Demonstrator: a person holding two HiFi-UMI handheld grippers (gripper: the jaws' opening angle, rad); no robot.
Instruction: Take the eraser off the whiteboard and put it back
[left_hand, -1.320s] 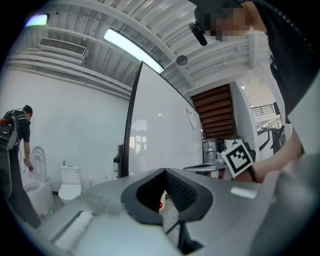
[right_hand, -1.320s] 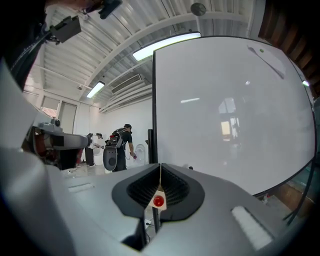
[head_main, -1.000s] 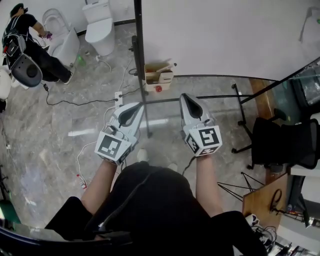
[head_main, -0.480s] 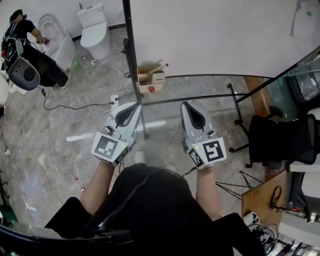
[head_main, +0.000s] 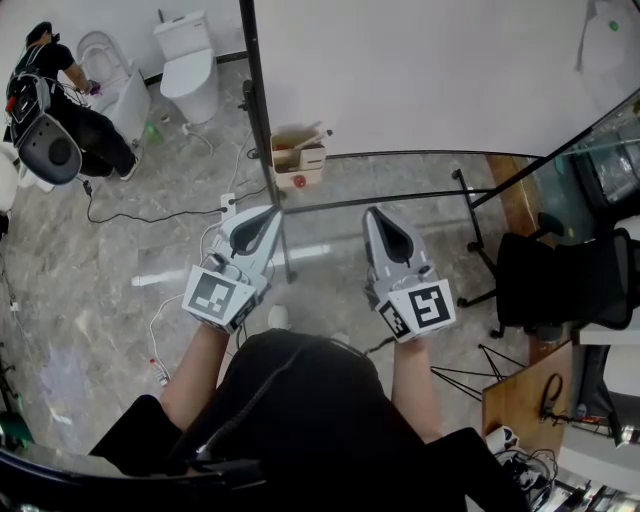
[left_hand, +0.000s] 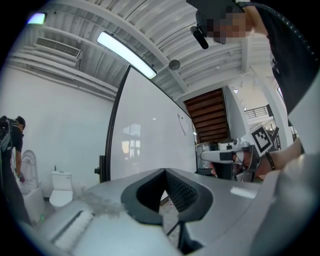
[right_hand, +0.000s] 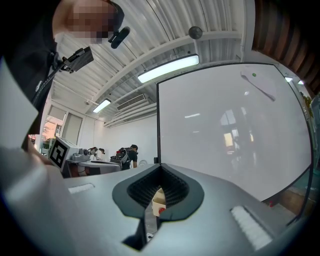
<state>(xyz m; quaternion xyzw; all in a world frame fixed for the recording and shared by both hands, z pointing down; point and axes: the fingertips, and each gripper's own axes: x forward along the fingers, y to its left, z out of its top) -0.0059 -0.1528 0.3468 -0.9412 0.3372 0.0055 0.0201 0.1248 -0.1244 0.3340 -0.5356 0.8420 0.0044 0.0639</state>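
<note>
Though empty, both grippers (head_main: 270, 212) (head_main: 371, 213) before whiteboard (head_main: 430, 70)

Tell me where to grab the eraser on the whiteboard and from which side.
Grip the eraser across its narrow sides near mid-length, coming straight at the whiteboard face with the right gripper. It looks long, slim and tilted, flat against the board's upper right, so only its long edges offer purchase. That gripper is shut; open it first.

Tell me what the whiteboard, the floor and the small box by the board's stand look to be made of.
Whiteboard: smooth glossy white panel, likely coated steel or melamine; it mirrors windows. Floor: polished stone or marble-look tile, with grey veining and a reflected light streak. Box: tan, matt, probably cardboard.
</note>
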